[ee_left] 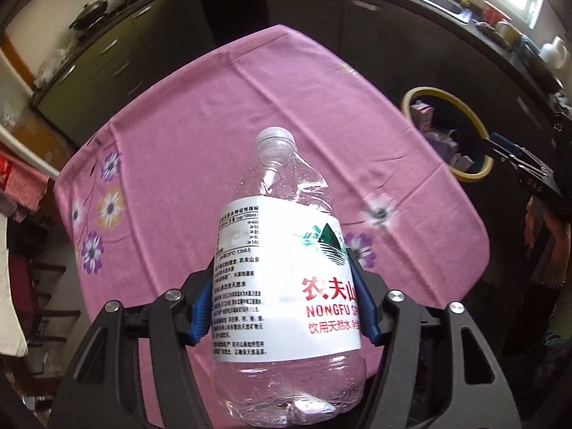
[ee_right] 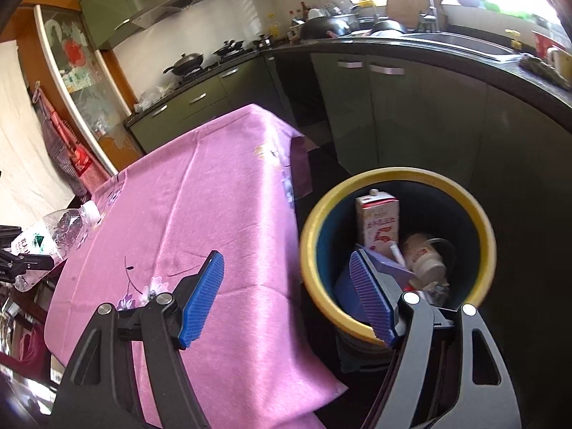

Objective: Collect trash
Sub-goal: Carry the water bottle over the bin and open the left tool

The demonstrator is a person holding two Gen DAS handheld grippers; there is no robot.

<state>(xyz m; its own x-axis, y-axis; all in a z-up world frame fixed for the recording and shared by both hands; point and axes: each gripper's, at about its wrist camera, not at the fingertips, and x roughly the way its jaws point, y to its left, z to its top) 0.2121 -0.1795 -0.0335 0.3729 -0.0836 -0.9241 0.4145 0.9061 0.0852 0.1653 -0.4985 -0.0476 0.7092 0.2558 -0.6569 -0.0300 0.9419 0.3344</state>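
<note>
Left hand-held gripper (ee_left: 282,304) has its blue pads clamped on the labelled middle of a clear plastic water bottle (ee_left: 286,275), white cap pointing away, carried above the table's pink flowered tablecloth (ee_left: 214,114). Nothing lies on the cloth under the bottle, just printed flowers and creases. Over on the right, off the table's edge, sits the yellow-rimmed trash bin (ee_right: 489,243) on the dark floor, and the right hand-held gripper (ee_right: 291,295) hangs near it with its jaws wide apart and nothing between them, one blue pad over the cloth's near right corner, the other over the bin's mouth. Inside the bin there is already a pink-and-white milk carton (ee_right: 377,221) standing upright, a pale cup (ee_right: 425,257) lying tilted beside it, and something purple below. From the right wrist view the bottle shows at the far left edge, well apart from the bin, with the whole table between them. Behind everything runs a dark kitchen counter (ee_right: 393,41) with green cabinets, pans on a stove at far left and a sink under the bright window.
</note>
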